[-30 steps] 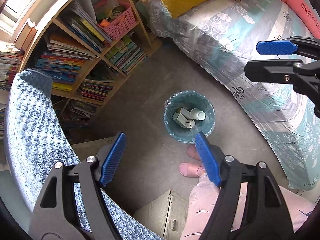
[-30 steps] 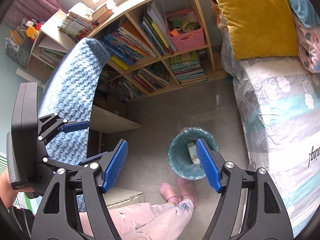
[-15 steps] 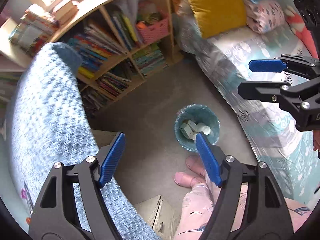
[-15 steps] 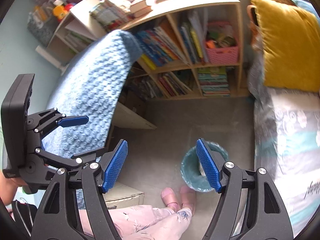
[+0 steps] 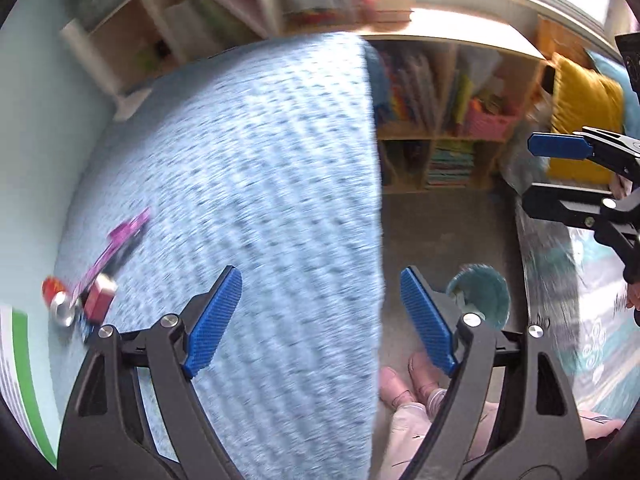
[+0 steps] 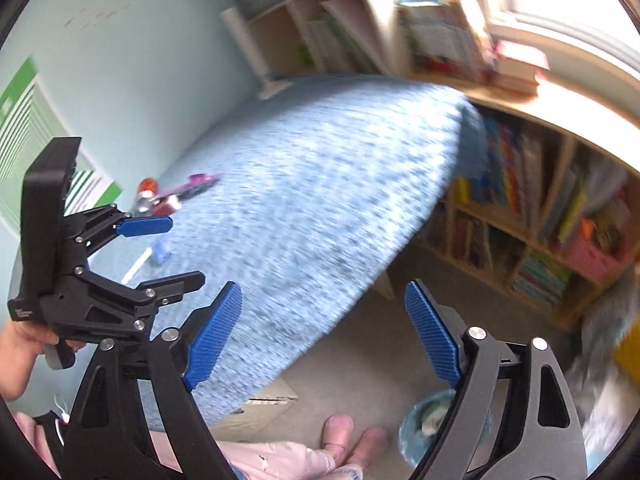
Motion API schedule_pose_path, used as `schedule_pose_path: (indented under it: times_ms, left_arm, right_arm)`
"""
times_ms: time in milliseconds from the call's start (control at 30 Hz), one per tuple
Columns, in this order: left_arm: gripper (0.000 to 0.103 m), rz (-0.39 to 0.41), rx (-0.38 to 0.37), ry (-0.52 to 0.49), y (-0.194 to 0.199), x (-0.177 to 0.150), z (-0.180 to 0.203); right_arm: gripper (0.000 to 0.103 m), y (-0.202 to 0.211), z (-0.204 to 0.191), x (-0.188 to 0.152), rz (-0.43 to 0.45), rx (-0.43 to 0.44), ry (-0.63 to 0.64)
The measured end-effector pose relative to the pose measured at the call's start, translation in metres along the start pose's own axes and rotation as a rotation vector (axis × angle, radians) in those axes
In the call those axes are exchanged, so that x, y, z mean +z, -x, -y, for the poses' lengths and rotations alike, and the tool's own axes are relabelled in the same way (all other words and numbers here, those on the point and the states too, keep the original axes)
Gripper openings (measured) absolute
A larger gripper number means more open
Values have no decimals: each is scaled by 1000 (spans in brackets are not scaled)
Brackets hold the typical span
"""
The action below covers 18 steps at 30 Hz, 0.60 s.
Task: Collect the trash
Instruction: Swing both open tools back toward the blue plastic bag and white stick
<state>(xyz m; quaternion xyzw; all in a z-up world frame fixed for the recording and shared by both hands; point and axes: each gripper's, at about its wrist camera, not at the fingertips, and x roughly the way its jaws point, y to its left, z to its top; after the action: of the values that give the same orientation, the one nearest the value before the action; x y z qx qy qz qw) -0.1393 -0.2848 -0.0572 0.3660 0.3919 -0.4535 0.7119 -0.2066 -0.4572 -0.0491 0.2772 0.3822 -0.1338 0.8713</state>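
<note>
Two grippers: left gripper (image 5: 322, 314) and right gripper (image 6: 324, 330), jaws opening, nothing btwn. One teal round trash bin (image 5: 484, 294) on floor beside blue knitted blanket (image 5: 256, 184); approx. four blurred trash items (image 5: 86, 284) on blanket's far side.

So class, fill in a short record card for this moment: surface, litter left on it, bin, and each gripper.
surface: blue knitted cloth
litter on it: can, small red box, purple wrapper, grouped near its far edge
bin: teal bin on floor, some trash inside
left gripper: jaws opening, nothing between
right gripper: jaws opening, nothing between
</note>
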Motion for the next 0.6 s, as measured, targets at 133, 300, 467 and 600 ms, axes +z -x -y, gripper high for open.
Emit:
schedule_pose_path:
  times_ms: [133,300,467,600]
  left_arm:
    - [81,5,80,136,13,-22,-53]
    - [83,-1,140,270,30,-58,-111]
    - [87,-21,210,350,36,-91,-149]
    - [88,-37,240,420,41,-118,-176]
  right_arm:
    - [88,-33,-45,24,-41,76,112]
    - [89,-68,-99,42,-95,155,224]
    - [90,-95,-146,48,-146,206,325]
    - [90,-113,-170,54,-178,243,392]
